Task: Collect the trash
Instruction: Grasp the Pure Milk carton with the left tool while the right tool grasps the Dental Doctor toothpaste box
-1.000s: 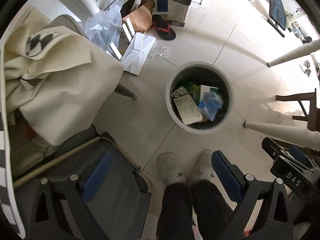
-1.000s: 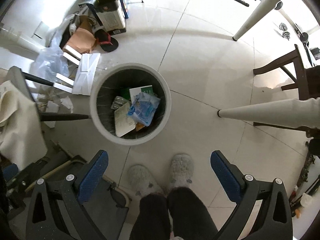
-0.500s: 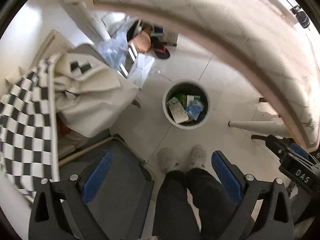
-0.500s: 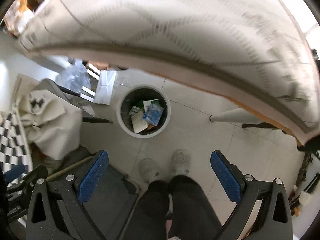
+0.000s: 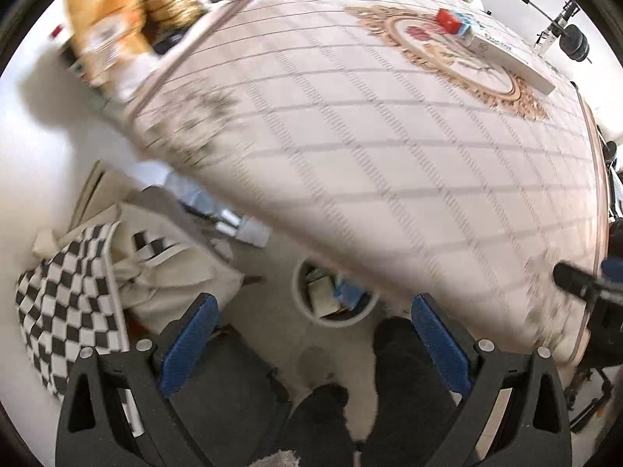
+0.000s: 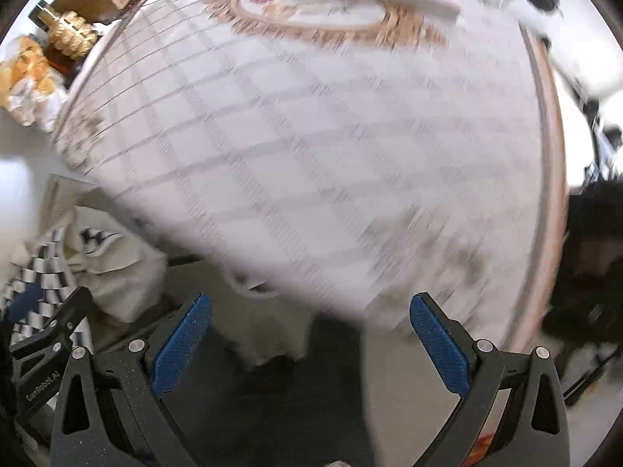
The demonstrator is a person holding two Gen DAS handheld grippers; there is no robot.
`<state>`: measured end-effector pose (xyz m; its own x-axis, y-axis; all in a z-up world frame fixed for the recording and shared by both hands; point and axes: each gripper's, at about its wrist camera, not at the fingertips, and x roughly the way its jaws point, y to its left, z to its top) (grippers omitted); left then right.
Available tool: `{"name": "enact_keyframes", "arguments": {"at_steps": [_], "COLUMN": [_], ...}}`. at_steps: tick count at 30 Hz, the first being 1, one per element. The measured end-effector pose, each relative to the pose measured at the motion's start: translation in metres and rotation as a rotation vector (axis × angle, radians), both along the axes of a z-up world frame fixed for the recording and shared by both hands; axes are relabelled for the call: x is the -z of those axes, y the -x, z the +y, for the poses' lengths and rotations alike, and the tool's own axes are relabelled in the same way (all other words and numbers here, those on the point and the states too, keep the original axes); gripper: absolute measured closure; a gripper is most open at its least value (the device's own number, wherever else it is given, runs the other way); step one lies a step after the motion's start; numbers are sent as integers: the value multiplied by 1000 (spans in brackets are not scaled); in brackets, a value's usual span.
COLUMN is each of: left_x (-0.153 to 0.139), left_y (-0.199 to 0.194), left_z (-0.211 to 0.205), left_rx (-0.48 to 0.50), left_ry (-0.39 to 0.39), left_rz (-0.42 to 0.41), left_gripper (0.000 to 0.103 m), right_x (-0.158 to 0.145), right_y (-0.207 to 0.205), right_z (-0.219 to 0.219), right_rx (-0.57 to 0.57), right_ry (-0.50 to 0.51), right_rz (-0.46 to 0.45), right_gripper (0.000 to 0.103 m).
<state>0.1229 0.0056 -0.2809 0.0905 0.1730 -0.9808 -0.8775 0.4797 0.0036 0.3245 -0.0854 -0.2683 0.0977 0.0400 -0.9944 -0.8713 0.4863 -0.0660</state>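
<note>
I've swung both tongs up from the bin [image 5: 335, 295] to the tabletop [image 5: 389, 163]. Left tongs [image 5: 311, 346] and right tongs [image 6: 309, 342] gape wide, empty. Red box [image 5: 447, 18] far ahead looks like the next pickup.

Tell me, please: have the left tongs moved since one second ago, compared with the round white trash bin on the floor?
Yes. The left tongs rose away from the round white trash bin, which now looks smaller, half hidden behind the patterned tabletop.
</note>
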Motion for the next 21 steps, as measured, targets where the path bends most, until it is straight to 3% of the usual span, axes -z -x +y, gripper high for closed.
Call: {"name": "enact_keyframes", "arguments": {"at_steps": [5, 13, 17, 21], "left_x": [27, 70, 82, 80], "left_y": [-82, -177, -207, -217], "left_z": [45, 122, 146, 156], "left_rx": [-18, -53, -54, -38], "left_ry": [43, 96, 105, 99], "left_rz": [29, 106, 140, 166], "left_gripper": [1, 1, 0, 0], "right_x": [4, 39, 65, 92], "right_y": [-91, -220, -257, -280], "right_z": [70, 205, 252, 279], "right_rx": [-128, -353, -480, -594], "right_ry": [67, 163, 232, 309], "right_rz": [-60, -148, -194, -149], "right_gripper": [0, 0, 0, 0]}}
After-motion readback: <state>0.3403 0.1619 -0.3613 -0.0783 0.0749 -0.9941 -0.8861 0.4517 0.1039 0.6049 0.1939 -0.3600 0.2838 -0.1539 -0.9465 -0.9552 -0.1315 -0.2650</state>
